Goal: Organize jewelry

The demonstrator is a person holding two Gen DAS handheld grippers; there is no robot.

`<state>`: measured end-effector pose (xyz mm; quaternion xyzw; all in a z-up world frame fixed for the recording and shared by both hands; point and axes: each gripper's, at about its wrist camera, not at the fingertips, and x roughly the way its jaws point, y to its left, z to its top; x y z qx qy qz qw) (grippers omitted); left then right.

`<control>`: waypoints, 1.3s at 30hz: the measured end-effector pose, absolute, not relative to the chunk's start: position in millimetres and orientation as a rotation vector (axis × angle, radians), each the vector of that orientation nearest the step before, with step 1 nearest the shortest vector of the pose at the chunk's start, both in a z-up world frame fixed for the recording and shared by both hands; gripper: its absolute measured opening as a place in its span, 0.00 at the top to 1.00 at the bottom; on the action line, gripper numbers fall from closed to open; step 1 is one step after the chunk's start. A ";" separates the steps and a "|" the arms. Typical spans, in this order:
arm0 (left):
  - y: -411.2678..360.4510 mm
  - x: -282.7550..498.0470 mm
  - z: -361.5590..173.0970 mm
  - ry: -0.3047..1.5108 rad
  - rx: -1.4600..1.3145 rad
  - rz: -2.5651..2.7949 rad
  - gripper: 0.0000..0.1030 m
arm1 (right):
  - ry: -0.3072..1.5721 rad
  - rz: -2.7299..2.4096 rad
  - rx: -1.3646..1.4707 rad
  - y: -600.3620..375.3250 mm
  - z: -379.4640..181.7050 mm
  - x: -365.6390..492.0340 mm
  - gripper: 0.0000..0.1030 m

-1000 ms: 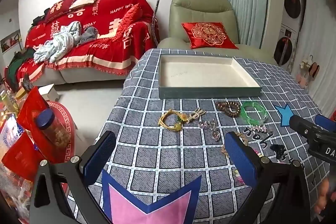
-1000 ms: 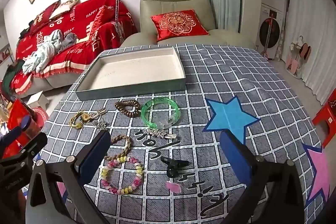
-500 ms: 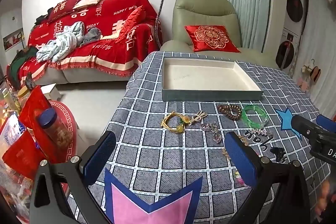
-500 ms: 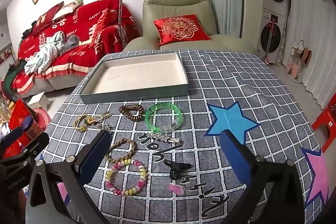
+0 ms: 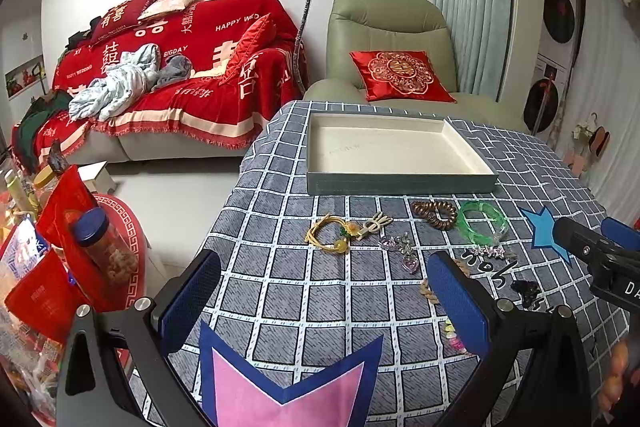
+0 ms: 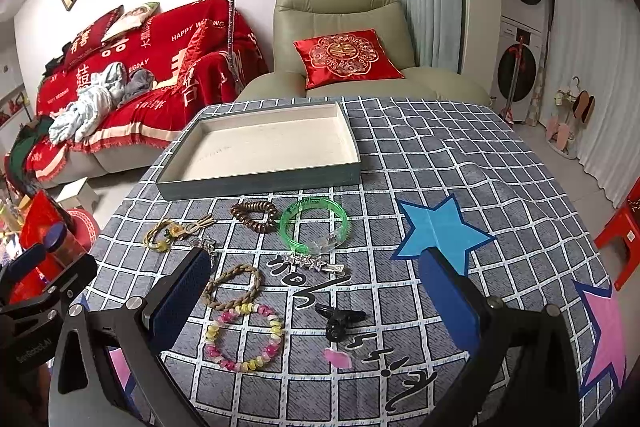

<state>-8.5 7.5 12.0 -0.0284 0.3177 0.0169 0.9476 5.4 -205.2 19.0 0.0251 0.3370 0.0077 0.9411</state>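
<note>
We hold both tools above the near edge of the grey checked tablecloth, and nothing is gathered yet: the shallow grey-green tray with the cream floor sits bare, ahead of both tools and beyond the jewelry.

Our left gripper has its blue-padded jaws spread wide and carries nothing. Ahead of it and a little left of centre lies the yellow cord bracelet with amber beads, with a pale metal hair clip touching it on the right. Nearer its right finger is the clear pink heart charm.

Our right gripper is equally wide apart and empty. Just beside its left finger lies the tan braided cord bracelet, touching the pink and yellow beaded bracelet nearest us. Between the fingers sits the small black claw clip. Further ahead are the brown coiled hair tie, then the translucent green bangle to its right.

To do this well, we judge each tool should take its closest single piece, descend straight, straddle one strand rather than the whole ring, and avoid dragging the touching neighbour.
</note>
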 end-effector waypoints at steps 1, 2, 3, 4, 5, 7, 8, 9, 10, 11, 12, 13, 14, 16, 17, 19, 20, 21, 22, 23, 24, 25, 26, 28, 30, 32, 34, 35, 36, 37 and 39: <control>7.4 -8.4 12.0 0.647 -0.057 0.034 0.00 | 0.687 0.017 0.054 -205.1 19.1 5.4 0.00; 7.2 -8.3 11.9 0.648 -0.056 0.034 0.00 | 0.688 0.018 0.055 -204.9 19.2 5.4 0.00; 7.3 -8.4 12.1 0.647 -0.055 0.035 0.00 | 0.688 0.018 0.054 -205.1 18.9 5.3 0.00; 7.5 -8.5 12.4 0.647 -0.054 0.035 0.00 | 0.688 0.018 0.055 -204.8 19.2 5.1 0.00; 6.7 -9.6 13.2 0.646 -0.054 0.035 0.00 | 0.686 0.017 0.055 -204.7 19.3 4.8 0.00; 6.5 -9.9 12.9 0.645 -0.055 0.035 0.00 | 0.686 0.017 0.055 -204.8 19.0 5.0 0.00; 6.5 -9.9 13.0 0.644 -0.055 0.035 0.00 | 0.686 0.017 0.054 -204.8 19.0 4.9 0.00; 6.3 -9.7 12.8 0.645 -0.054 0.036 0.00 | 0.686 0.018 0.054 -204.5 19.1 4.9 0.00; 6.4 -9.8 13.1 0.644 -0.054 0.036 0.00 | 0.686 0.018 0.054 -205.0 19.0 4.9 0.00; 6.3 -9.7 12.8 0.645 -0.054 0.036 0.00 | 0.686 0.019 0.054 -204.8 19.2 4.9 0.00; 6.3 -9.7 12.7 0.646 -0.054 0.036 0.00 | 0.687 0.018 0.054 -204.9 19.2 4.9 0.00; 6.3 -9.8 12.7 0.646 -0.055 0.035 0.00 | 0.686 0.018 0.055 -205.1 19.0 4.7 0.00; 6.3 -9.9 12.8 0.646 -0.055 0.036 0.00 | 0.686 0.018 0.055 -205.3 18.8 4.8 0.00; 6.1 -9.8 12.5 0.645 -0.054 0.036 0.00 | 0.685 0.018 0.056 -205.3 18.9 4.7 0.00; 6.2 -9.9 12.4 0.644 -0.053 0.036 0.00 | 0.685 0.018 0.058 -205.2 19.1 4.5 0.00; 6.3 -9.8 12.5 0.644 -0.055 0.034 0.00 | 0.684 0.019 0.058 -204.8 19.4 4.3 0.00; 6.3 -9.7 12.5 0.646 -0.055 0.034 0.00 | 0.683 0.019 0.057 -203.8 19.9 4.0 0.00; 6.2 -9.8 12.6 0.647 -0.056 0.035 0.00 | 0.683 0.020 0.056 -202.7 20.7 4.0 0.00; 6.1 -10.3 12.5 0.646 -0.055 0.036 0.00 | 0.684 0.021 0.057 -203.0 20.6 4.1 0.00; 6.1 -10.6 12.9 0.646 -0.055 0.036 0.00 | 0.685 0.022 0.058 -203.1 20.5 4.1 0.00; 6.2 -10.4 12.5 0.645 -0.054 0.036 0.00 | 0.685 0.022 0.057 -201.6 21.6 4.2 0.00; 6.4 -10.5 12.6 0.644 -0.054 0.036 0.00 | 0.684 0.022 0.058 -201.1 22.0 4.3 0.00; 6.4 -10.7 13.0 0.644 -0.055 0.036 0.00 | 0.684 0.023 0.060 -200.5 22.3 4.4 0.00; 6.3 -10.4 12.7 0.645 -0.056 0.035 0.00 | 0.683 0.023 0.060 -199.0 22.9 4.4 0.00; 6.2 -10.6 12.7 0.645 -0.055 0.036 0.00 | 0.684 0.023 0.060 -200.8 22.2 4.0 0.00; 6.2 -10.5 12.7 0.645 -0.056 0.035 0.00 | 0.683 0.022 0.059 -199.5 22.7 4.2 0.00; 6.1 -10.5 12.4 0.645 -0.055 0.036 0.00 | 0.683 0.024 0.061 -199.8 22.5 4.2 0.00; 6.1 -10.6 12.5 0.645 -0.055 0.036 0.00 | 0.683 0.024 0.061 -199.9 22.5 4.0 0.00; 6.2 -10.5 12.2 0.645 -0.055 0.036 0.00 | 0.683 0.024 0.060 -201.3 21.8 3.6 0.00; 6.2 -10.5 12.3 0.645 -0.055 0.036 0.00 | 0.683 0.024 0.060 -200.6 22.0 3.8 0.00; 6.2 -10.5 12.2 0.645 -0.055 0.036 0.00 | 0.683 0.024 0.061 -201.5 21.6 3.4 0.00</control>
